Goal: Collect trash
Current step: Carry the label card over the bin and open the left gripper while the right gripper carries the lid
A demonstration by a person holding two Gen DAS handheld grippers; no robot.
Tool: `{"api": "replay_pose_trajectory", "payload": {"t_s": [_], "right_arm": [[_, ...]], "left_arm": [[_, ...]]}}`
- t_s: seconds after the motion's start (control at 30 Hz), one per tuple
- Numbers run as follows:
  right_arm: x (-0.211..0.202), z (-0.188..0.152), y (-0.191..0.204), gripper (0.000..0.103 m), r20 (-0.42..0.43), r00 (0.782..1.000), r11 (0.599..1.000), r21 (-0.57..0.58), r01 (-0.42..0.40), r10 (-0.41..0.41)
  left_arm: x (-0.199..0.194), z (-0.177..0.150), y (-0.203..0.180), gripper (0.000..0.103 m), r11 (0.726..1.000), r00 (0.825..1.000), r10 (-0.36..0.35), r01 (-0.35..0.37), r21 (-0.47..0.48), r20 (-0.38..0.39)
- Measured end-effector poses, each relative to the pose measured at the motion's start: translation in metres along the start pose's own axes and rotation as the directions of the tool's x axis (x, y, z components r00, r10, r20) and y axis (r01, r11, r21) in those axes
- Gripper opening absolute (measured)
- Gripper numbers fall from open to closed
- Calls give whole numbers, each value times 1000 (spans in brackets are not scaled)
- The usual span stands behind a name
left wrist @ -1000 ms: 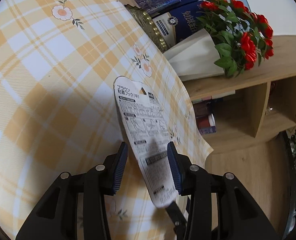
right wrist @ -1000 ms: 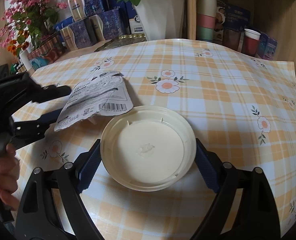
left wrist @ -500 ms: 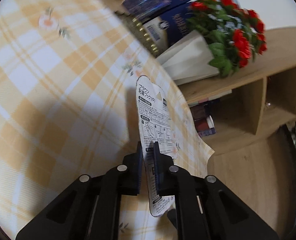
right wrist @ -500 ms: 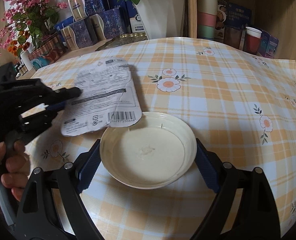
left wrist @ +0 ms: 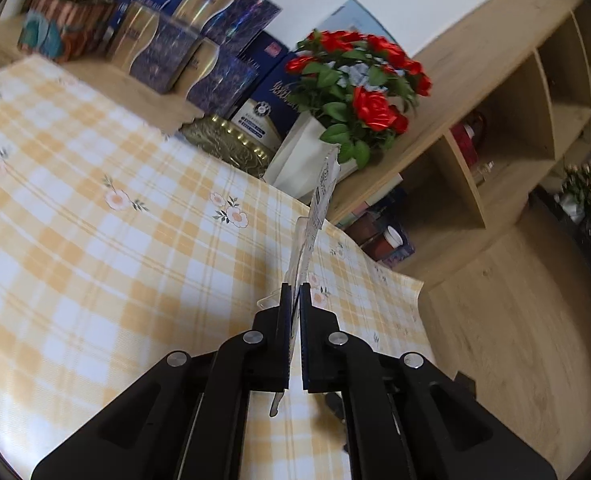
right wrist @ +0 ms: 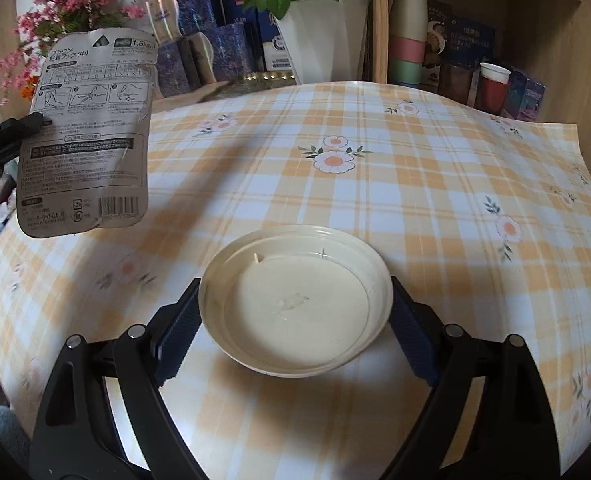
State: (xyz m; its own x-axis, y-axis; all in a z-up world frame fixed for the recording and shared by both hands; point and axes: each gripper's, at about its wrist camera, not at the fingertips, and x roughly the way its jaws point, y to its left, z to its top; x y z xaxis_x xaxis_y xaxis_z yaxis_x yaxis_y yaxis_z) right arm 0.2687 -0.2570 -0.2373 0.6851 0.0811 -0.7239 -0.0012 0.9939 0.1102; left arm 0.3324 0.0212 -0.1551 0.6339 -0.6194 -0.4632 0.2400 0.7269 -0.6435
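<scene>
A printed packaging card [left wrist: 321, 200] stands edge-on between the pads of my left gripper [left wrist: 294, 288], which is shut on its lower part. In the right wrist view the same card [right wrist: 87, 132] hangs above the left edge of the checked tablecloth [right wrist: 415, 180], with the left gripper's black finger [right wrist: 19, 124] behind it. My right gripper [right wrist: 294, 282] has its jaws wide, and both blue pads press the rim of a round cream plastic lid [right wrist: 295, 312]. The lid casts a shadow on the cloth below it.
A white pot of red roses [left wrist: 307, 160], a gold tray [left wrist: 223, 140] and blue boxes [left wrist: 163, 56] line the table's far edge. Stacked cups [right wrist: 405, 52] and small boxes fill a wooden shelf. Wood floor [left wrist: 515, 340] lies beyond the table's right edge.
The left gripper closed on the card, lifted it off the cloth and rolled, so the card now stands on edge. The right gripper and the lid shifted slightly.
</scene>
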Motion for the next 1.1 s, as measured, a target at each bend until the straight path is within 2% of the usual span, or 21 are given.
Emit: {"api": "replay_pose_trajectory", "payload": {"t_s": [0.2, 0.4, 0.7, 0.9, 1.1], "right_arm": [[-56, -17, 5, 86, 56, 998, 999, 0, -33, 33], [-119, -41, 17, 86, 114, 992, 998, -24, -56, 59], [-188, -87, 38, 86, 157, 985, 995, -79, -54, 66], [-212, -116, 38, 87, 159, 985, 997, -43, -61, 67], [-224, -134, 31, 87, 149, 987, 998, -14, -59, 60]], "left_arm": [[-49, -22, -24, 4, 995, 999, 21, -17, 99, -36], [-102, -61, -38, 4, 994, 996, 10, 0, 106, -92], [-160, -123, -48, 4, 991, 984, 1, 23, 131, -178], [-178, -169, -51, 4, 979, 964, 27, 28, 202, -263], [-177, -217, -49, 4, 956, 932, 97, 11, 294, -348]]}}
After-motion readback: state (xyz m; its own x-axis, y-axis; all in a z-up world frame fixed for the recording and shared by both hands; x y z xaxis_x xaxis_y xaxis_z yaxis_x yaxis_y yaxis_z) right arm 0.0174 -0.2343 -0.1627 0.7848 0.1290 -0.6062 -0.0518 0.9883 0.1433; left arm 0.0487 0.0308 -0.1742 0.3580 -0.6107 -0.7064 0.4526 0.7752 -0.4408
